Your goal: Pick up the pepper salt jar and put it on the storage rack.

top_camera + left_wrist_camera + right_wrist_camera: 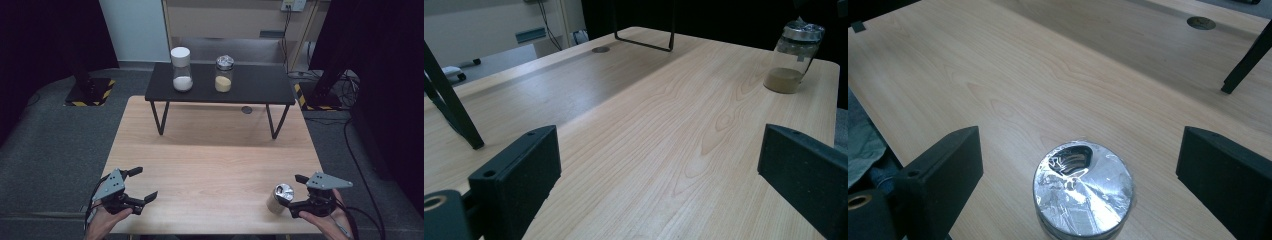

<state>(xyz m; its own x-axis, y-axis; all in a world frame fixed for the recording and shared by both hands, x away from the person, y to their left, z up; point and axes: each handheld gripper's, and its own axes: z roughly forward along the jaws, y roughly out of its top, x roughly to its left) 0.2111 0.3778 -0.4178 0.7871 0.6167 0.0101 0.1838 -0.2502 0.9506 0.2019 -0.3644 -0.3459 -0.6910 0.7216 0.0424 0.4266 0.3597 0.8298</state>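
Observation:
A glass jar point(279, 198) with a shiny silver lid and tan powder stands on the wooden table point(210, 150) near its front right corner. My right gripper point(295, 195) is open just right of it. In the right gripper view the jar's lid point(1083, 195) sits low between the wide-apart jaws of the right gripper point(1083, 150), and neither jaw touches it. My left gripper point(141, 184) rests open at the front left with nothing in it. In the left gripper view the left gripper point(659, 170) looks across bare wood to the same jar point(794, 57) far off.
A low black stand point(220, 85) on thin legs spans the far side of the table. On it are a white-lidded jar of white powder point(181, 70) and a silver-lidded jar of yellow powder point(223, 74). A round cable hole point(246, 109) lies under the stand.

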